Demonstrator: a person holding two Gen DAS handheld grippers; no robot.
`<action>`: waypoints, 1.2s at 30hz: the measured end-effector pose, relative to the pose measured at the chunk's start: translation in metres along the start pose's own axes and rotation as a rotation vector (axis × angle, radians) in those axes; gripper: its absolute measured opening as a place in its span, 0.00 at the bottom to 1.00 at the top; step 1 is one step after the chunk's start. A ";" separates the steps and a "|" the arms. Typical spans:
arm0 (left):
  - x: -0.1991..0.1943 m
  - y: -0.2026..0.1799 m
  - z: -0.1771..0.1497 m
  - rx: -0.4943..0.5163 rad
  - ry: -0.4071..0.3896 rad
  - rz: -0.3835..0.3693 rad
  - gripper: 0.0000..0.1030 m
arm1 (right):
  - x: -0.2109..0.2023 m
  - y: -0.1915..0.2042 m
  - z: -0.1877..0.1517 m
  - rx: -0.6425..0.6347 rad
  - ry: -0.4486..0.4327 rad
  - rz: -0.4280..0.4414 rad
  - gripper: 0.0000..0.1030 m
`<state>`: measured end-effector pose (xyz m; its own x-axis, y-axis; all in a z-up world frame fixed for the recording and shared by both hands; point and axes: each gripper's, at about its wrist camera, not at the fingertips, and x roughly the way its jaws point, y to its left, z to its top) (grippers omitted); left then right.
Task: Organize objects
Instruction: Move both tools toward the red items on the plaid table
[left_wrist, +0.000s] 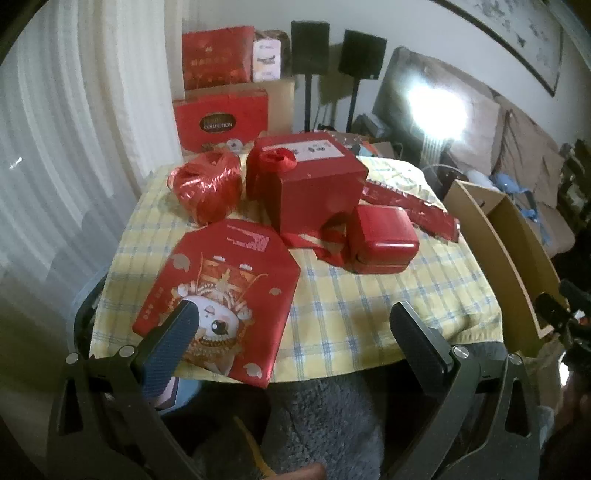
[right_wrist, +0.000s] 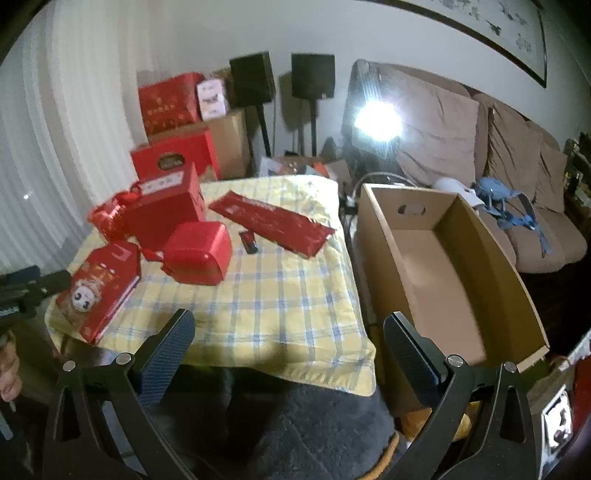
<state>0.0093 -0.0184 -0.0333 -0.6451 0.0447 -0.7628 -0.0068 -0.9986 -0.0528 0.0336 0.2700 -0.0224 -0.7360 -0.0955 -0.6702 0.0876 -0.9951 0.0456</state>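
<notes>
Nothing picked yet: both your left tongs (left_wrist: 291, 317) and right tongs (right_wrist: 290, 325) gape empty. Red envelope pack (left_wrist: 218, 295) lies at tabletop (left_wrist: 351, 306) near-left corner; grab it for the cardboard box (right_wrist: 443, 280) beside.

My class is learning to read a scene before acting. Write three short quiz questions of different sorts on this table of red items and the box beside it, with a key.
1. True or false: the cardboard box beside the table already holds red items.
2. Which lies nearest the table's front edge? A) ball of red string B) flat red packet with a cartoon face C) small rounded red case
3. Fill in: both the left gripper and the right gripper are ____ and hold nothing.

Key: 1 false, as far as its inside shows; 2 B; 3 open.
</notes>
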 end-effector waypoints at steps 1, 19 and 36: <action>-0.001 -0.001 -0.005 -0.003 0.001 -0.003 1.00 | 0.000 0.002 -0.002 -0.011 -0.009 -0.001 1.00; 0.008 0.008 0.006 0.011 0.008 -0.056 0.93 | 0.009 0.014 -0.023 -0.148 -0.026 -0.098 1.00; 0.029 -0.022 0.005 0.058 0.067 -0.155 0.87 | 0.023 -0.003 -0.031 -0.044 0.025 0.005 1.00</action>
<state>-0.0128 0.0050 -0.0508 -0.5804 0.1977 -0.7900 -0.1475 -0.9796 -0.1367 0.0369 0.2716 -0.0606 -0.7182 -0.0995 -0.6887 0.1212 -0.9925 0.0170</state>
